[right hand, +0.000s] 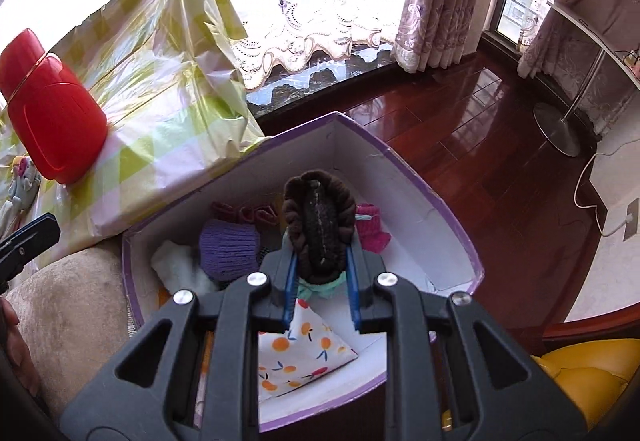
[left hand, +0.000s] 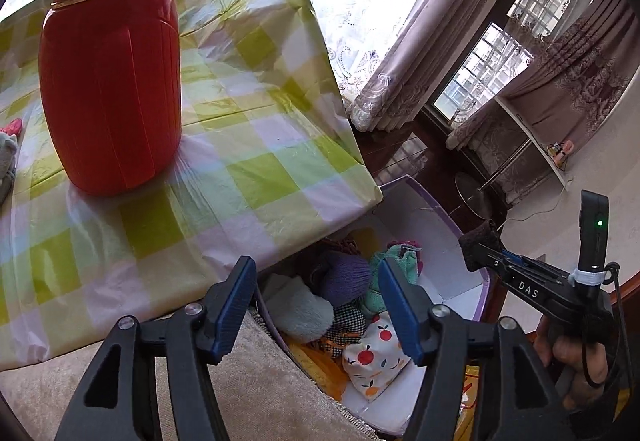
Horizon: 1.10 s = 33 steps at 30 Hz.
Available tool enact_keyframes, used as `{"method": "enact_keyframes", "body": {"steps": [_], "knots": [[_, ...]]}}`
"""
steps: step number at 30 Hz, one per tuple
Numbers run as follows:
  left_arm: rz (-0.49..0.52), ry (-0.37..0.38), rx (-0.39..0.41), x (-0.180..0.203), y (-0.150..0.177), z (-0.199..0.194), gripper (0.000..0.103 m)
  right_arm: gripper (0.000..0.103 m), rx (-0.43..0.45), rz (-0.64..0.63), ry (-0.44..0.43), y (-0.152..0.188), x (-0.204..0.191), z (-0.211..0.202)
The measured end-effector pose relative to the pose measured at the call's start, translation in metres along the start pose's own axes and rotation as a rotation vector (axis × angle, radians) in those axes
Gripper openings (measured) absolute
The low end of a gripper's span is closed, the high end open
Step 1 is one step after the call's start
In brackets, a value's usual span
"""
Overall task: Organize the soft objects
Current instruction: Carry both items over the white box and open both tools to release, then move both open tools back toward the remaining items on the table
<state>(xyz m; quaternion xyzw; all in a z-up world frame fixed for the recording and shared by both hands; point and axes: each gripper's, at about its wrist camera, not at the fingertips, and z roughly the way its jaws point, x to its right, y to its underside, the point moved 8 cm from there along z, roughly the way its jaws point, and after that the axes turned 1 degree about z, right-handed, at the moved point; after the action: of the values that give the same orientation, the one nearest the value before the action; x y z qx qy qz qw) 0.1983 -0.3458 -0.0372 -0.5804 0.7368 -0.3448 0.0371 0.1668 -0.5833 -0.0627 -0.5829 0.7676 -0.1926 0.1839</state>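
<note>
A white box with a purple rim (right hand: 420,177) stands on the floor beside the table, also seen in the left wrist view as the box (left hand: 424,197). In it lie a purple knit hat (right hand: 230,247), a white fluffy piece (right hand: 176,261), a fruit-print pouch (right hand: 308,345), a pink knit piece (right hand: 372,229) and a teal cloth (left hand: 396,255). My right gripper (right hand: 320,255) is shut on a dark brown knitted item (right hand: 320,209) and hangs over the box. My left gripper (left hand: 314,269) stands open above the box's near side, nothing between its fingers.
A red container (left hand: 112,81) stands on the table with a green-checked cloth (left hand: 248,129). Plush toys (right hand: 22,185) lie at the table's left. A beige cushion (left hand: 248,381) lies under my left gripper. A lamp base (right hand: 556,129) stands on the dark wood floor, and a yellow seat (right hand: 588,369) is at the right.
</note>
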Motion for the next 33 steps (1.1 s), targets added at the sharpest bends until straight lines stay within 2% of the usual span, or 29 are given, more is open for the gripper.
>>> {"method": "enact_keyframes", "body": {"steps": [2, 4, 6, 7, 12, 16, 23, 33], "knots": [[-0.013, -0.002, 0.005, -0.004, 0.001, -0.003, 0.064, 0.026, -0.017, 0.01, 0.01, 0.004, 0.005, 0.003], [-0.028, -0.003, 0.008, -0.009, 0.002, -0.006, 0.064, 0.036, -0.037, 0.012, 0.023, 0.008, 0.009, 0.007], [-0.041, -0.005, 0.012, -0.013, 0.002, -0.008, 0.064, 0.064, -0.04, 0.014, 0.036, 0.011, 0.011, 0.008], [-0.046, -0.006, 0.015, -0.015, 0.003, -0.01, 0.064, 0.069, -0.038, 0.014, 0.04, 0.012, 0.011, 0.008], [-0.078, -0.012, 0.027, -0.027, 0.008, -0.02, 0.064, 0.07, -0.043, 0.009, 0.024, 0.017, 0.003, 0.007], [-0.106, -0.028, 0.053, -0.042, 0.013, -0.035, 0.064, 0.07, -0.055, -0.03, -0.006, 0.019, -0.023, 0.007], [-0.197, -0.072, 0.113, -0.088, 0.024, -0.068, 0.064, 0.07, -0.049, -0.157, -0.09, 0.022, -0.103, -0.002], [-0.318, -0.205, 0.225, -0.171, 0.038, -0.13, 0.064, 0.07, -0.021, -0.339, -0.207, 0.034, -0.225, -0.015]]}}
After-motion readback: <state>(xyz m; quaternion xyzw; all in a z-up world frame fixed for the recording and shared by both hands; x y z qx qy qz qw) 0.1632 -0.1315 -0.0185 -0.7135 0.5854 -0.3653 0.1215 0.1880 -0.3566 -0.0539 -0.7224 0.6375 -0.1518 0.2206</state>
